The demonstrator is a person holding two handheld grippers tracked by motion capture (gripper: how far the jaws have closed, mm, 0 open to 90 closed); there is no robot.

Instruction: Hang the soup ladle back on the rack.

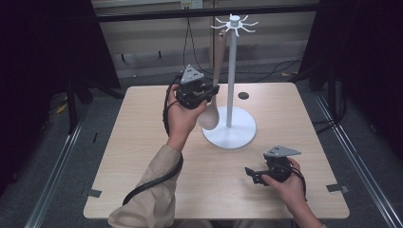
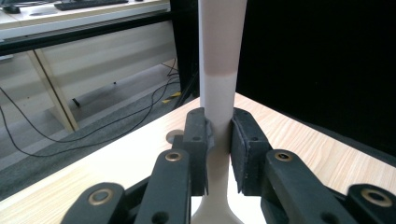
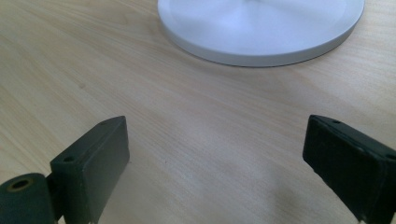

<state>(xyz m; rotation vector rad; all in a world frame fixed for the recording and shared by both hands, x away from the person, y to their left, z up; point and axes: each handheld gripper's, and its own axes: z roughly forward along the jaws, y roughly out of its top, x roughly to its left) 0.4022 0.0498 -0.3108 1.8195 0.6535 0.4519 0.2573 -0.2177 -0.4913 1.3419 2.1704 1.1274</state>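
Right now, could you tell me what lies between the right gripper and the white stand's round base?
Nothing: in the right gripper view, bare wooden table runs from the right gripper, jaws open, to the base.

From my remote seat, the desk (image 1: 142, 156) looks like pale wood laminate, smooth and matt, with fine grain. The stand (image 1: 231, 128) seems white painted metal with a soft satin sheen on its round base. The spoon (image 1: 212, 111) appears smooth and matt, cream below and brownish higher on the handle. My tongs' pads (image 3: 93, 154) look like matt black rubber or plastic, with brass-coloured rivets.
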